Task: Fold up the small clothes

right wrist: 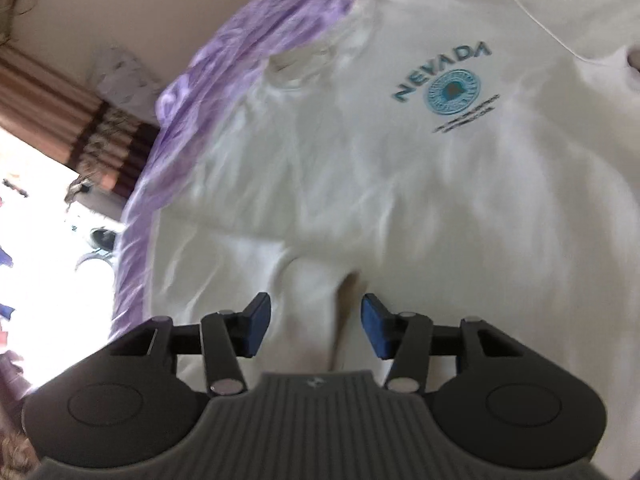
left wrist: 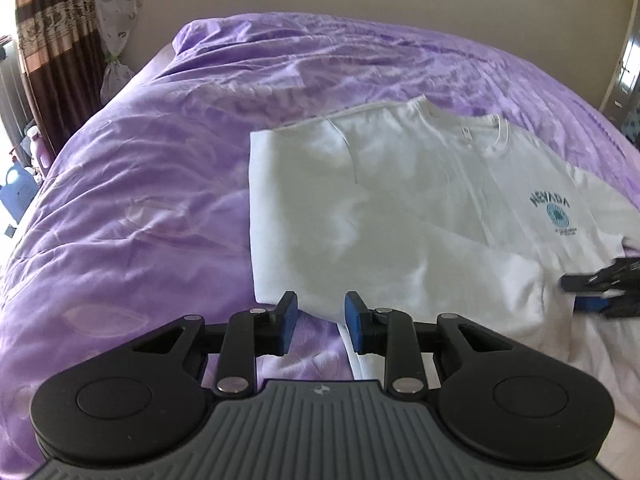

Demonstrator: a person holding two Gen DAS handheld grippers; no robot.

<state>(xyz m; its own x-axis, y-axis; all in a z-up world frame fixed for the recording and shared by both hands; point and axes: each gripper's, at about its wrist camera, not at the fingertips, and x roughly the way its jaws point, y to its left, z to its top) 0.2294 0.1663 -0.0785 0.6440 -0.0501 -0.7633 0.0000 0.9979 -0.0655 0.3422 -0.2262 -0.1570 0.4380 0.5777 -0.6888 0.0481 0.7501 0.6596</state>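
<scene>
A white sweatshirt (left wrist: 400,200) with a teal NEVADA print (left wrist: 554,212) lies flat on the purple bedspread (left wrist: 140,180). Its left side is folded in, leaving a straight left edge. My left gripper (left wrist: 322,308) hovers at the near hem by that folded edge. Its blue pads are a little apart and nothing is pinched between them. At the right border, my right gripper (left wrist: 584,292) rests over the shirt's lower right part. In the right wrist view the right gripper (right wrist: 315,312) stands open over the sweatshirt (right wrist: 400,200). A raised wrinkle of fabric lies between its fingers, untouched by the pads.
The bedspread (right wrist: 248,32) covers the whole bed and drops off at the left side. Brown patterned curtains (left wrist: 52,40) and a blue bottle (left wrist: 18,188) stand beyond that left edge. A plain wall runs behind the bed.
</scene>
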